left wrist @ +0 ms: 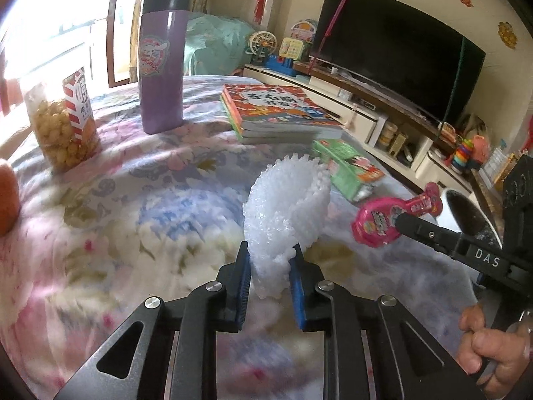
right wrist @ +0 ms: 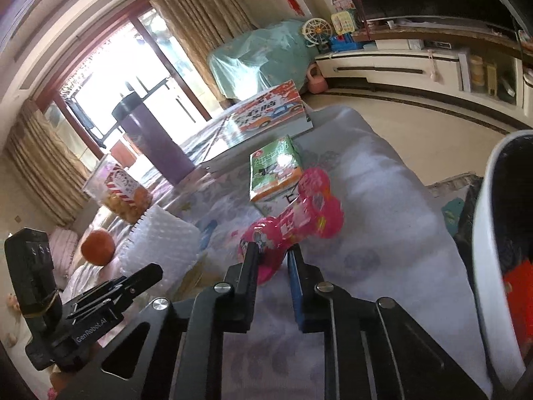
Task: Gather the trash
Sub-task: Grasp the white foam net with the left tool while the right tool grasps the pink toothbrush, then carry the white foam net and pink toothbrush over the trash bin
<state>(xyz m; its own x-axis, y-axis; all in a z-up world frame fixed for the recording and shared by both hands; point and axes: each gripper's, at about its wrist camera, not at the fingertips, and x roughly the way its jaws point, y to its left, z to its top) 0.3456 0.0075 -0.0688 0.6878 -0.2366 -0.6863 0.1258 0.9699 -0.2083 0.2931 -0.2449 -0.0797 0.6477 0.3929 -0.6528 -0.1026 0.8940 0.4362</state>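
Floral bedspread (left wrist: 100, 200); right hand-held gripper (left wrist: 399, 220) marked "DAS" grips pink wrapper (left wrist: 376, 223).

On the floral cloth: 1 foam net (left wrist: 286, 206), 1 pink wrapper (left wrist: 383, 220), 1 green carton (left wrist: 349, 170), 1 purple flask (left wrist: 161, 63), 1 popcorn jar (left wrist: 63, 120), 1 orange (right wrist: 98, 246), 1 book stack (left wrist: 276, 110).

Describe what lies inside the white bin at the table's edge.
The white round bin has a black liner, and something red sits inside it. The bin's rim and the frame edge hide the rest. The right gripper holds a pink plastic wrapper nearby.
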